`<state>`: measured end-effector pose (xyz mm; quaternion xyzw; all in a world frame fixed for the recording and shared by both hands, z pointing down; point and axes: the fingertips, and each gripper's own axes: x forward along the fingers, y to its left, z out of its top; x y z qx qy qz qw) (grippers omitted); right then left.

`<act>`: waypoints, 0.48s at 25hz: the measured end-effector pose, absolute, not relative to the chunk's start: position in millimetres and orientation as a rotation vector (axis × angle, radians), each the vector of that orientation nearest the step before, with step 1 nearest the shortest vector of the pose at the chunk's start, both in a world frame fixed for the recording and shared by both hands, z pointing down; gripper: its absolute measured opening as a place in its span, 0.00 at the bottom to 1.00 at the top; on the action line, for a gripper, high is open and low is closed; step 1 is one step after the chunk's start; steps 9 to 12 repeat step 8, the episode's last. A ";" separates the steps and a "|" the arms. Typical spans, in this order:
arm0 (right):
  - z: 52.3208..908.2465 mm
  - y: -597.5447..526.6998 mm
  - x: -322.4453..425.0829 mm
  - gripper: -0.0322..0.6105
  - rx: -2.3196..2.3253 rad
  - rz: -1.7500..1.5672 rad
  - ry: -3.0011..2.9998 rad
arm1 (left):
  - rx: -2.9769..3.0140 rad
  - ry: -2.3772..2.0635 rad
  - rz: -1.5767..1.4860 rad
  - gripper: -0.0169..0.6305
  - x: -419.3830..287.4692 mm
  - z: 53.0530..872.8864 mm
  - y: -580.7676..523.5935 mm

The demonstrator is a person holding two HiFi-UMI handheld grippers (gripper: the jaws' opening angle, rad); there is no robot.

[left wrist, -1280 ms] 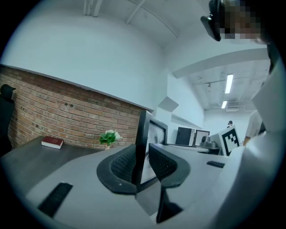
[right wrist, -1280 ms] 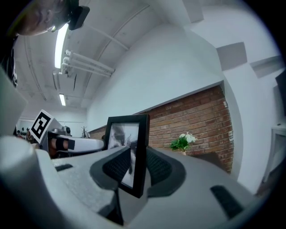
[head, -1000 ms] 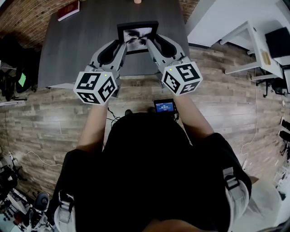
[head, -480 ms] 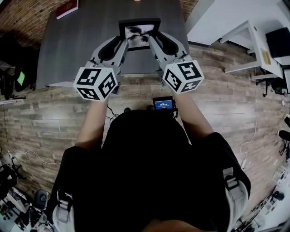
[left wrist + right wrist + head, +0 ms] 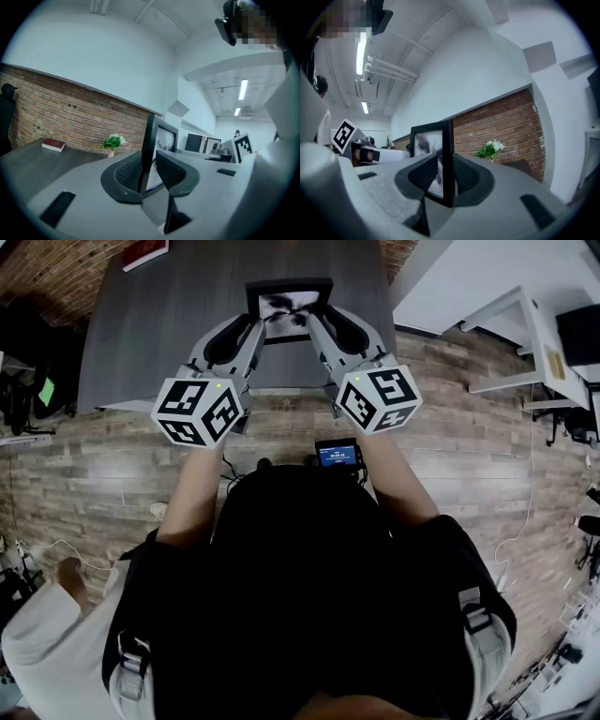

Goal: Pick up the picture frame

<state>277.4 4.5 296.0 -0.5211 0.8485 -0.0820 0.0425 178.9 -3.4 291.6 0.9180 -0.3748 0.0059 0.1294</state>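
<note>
Fingers (image 5: 125,174) of the left gripper (image 5: 253,332) pinch the left bar of the upright black rectangular picture frame (image 5: 288,304), the right gripper (image 5: 316,330) clamps its right bar, both equally near, well in from the dark grey table's (image 5: 159,334) near edge.

Right tool (image 5: 445,177) with both jaws pressed on the side edge of an upright black picture frame (image 5: 427,140), brick wall (image 5: 501,124) behind, white-flowered plant (image 5: 490,150) at right, marker cube (image 5: 343,133) far left

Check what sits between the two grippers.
The picture frame, clamped at its side edges by the left gripper and right gripper; head view shows it.
</note>
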 end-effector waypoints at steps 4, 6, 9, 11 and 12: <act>296.7 4.1 278.3 0.21 -1.581 -0.264 2.599 | 2.658 -1.105 0.022 0.16 179.7 291.4 -3.0; 296.2 3.3 278.6 0.21 -1.573 -0.264 2.605 | 2.654 -1.111 0.023 0.16 180.0 291.2 -3.3; 295.6 2.3 279.2 0.21 -1.567 -0.262 2.612 | 2.649 -1.117 0.023 0.16 180.6 291.1 -4.0; 295.6 2.3 279.2 0.21 -1.567 -0.262 2.612 | 2.649 -1.117 0.023 0.16 180.6 291.1 -4.0; 295.6 2.3 279.2 0.21 -1.567 -0.262 2.612 | 2.649 -1.117 0.023 0.16 180.6 291.1 -4.0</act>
